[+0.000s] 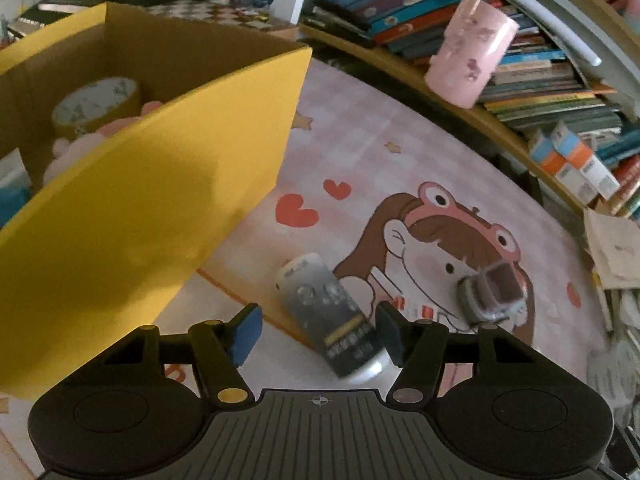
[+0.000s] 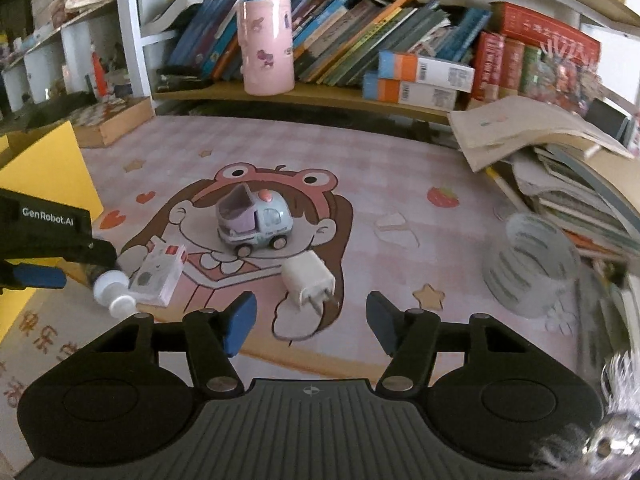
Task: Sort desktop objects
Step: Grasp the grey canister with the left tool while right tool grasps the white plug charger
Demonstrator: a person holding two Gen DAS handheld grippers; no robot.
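Observation:
My left gripper (image 1: 318, 330) is open above a grey-labelled white bottle (image 1: 332, 312) that lies on the pink desk mat, its lower end between the blue pads. A yellow cardboard box (image 1: 160, 184) stands to the left, with a tape roll (image 1: 96, 106) and pink items inside. A toy truck (image 1: 490, 290) stands to the right. My right gripper (image 2: 312, 320) is open just before a white plug charger (image 2: 310, 278). The toy truck (image 2: 254, 218) is behind the charger. A small white box (image 2: 158, 276) and the bottle's cap end (image 2: 112, 288) lie left, by the left gripper (image 2: 40, 236).
A pink cup (image 2: 266, 46) stands on the wooden shelf among books (image 2: 360, 40). A clear ribbed cup (image 2: 530, 266) stands at right, beside stacked papers and books (image 2: 560, 160). The cartoon desk mat (image 2: 400, 168) covers the desk.

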